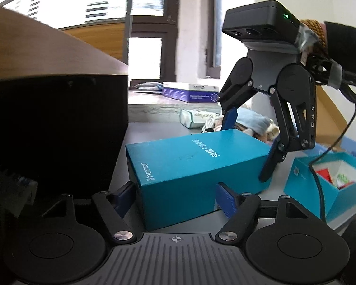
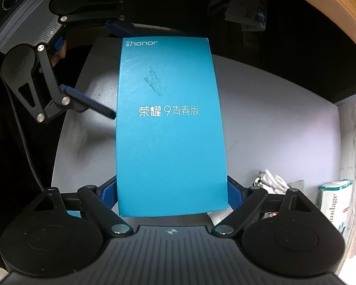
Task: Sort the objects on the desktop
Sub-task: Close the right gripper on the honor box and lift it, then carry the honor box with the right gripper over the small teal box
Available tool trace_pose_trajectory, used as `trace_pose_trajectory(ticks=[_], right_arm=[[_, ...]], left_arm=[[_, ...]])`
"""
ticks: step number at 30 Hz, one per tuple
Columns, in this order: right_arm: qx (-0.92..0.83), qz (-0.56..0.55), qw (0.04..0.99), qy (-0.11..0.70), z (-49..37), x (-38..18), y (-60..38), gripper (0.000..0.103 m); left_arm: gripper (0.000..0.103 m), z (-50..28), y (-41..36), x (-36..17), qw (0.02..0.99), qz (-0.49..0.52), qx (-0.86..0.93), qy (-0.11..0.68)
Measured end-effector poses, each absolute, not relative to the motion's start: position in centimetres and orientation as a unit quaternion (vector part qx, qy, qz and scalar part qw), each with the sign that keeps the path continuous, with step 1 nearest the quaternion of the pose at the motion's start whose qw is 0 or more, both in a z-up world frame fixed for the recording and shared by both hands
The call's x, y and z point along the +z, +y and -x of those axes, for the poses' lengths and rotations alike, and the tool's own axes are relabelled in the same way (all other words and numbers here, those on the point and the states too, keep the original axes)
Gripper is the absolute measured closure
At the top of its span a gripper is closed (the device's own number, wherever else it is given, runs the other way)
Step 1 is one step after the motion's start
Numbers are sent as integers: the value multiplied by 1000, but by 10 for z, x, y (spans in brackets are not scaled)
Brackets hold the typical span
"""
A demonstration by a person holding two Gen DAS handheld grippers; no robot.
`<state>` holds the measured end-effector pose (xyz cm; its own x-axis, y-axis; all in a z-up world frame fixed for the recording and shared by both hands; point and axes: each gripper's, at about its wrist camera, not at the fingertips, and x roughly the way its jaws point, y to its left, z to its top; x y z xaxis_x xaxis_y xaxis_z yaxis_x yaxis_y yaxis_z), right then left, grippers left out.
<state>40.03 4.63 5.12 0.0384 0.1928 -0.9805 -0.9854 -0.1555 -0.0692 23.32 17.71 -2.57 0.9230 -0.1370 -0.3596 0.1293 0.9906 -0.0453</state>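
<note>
A teal cardboard box (image 2: 169,123), long and rectangular with smooth matte faces and white "honor" lettering, lies flat on the pale grey surface (image 2: 273,123). There is one such closed box; its top shows a faint scuffed patch near the logo end.

Left of the box, a dark glossy block (image 1: 57,128) stands under a curved wooden board (image 1: 59,54).

The left gripper (image 1: 175,199) is at the box's logo end. Its two blue ribbed fingers (image 1: 226,201) stand apart, one on each side of that end; whether they press the cardboard cannot be told.

The right gripper (image 2: 172,197) is at the box's opposite end. Its two blue fingers (image 2: 235,197) flank the box's long sides, close against the cardboard, though firm contact cannot be told. Both tools have black hinged links with silver rivets and a ridged grey body.

Right of the box, in the left wrist view, sits one open teal tray (image 1: 320,185) with red and white contents. Beyond the box lie a soft white packet (image 1: 194,118), a tangle of white cable (image 2: 270,182) and one purple carton (image 1: 189,91) on a ledge. A dark sleeve (image 1: 344,45) shows behind the right gripper.
</note>
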Motion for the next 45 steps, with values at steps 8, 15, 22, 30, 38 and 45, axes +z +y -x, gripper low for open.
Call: trace_pose_trajectory(ticks=[8, 15, 22, 30, 38, 45], right_arm=[[571, 522, 505, 382, -392, 75, 44, 12], [574, 532, 497, 374, -382, 107, 41, 12], [577, 531, 499, 371, -367, 133, 26, 12], [573, 522, 507, 376, -358, 149, 42, 12], [555, 511, 534, 383, -339, 168, 10, 12], [543, 499, 558, 381, -311, 173, -15, 12]], left_arm=[[27, -217, 164, -22, 986, 41, -35, 160], [27, -199, 161, -6, 989, 55, -14, 135], [27, -182, 157, 10, 990, 74, -13, 119], [27, -166, 146, 34, 991, 65, -37, 107], [27, -152, 121, 45, 992, 55, -62, 93], [26, -126, 100, 54, 991, 36, -92, 93]])
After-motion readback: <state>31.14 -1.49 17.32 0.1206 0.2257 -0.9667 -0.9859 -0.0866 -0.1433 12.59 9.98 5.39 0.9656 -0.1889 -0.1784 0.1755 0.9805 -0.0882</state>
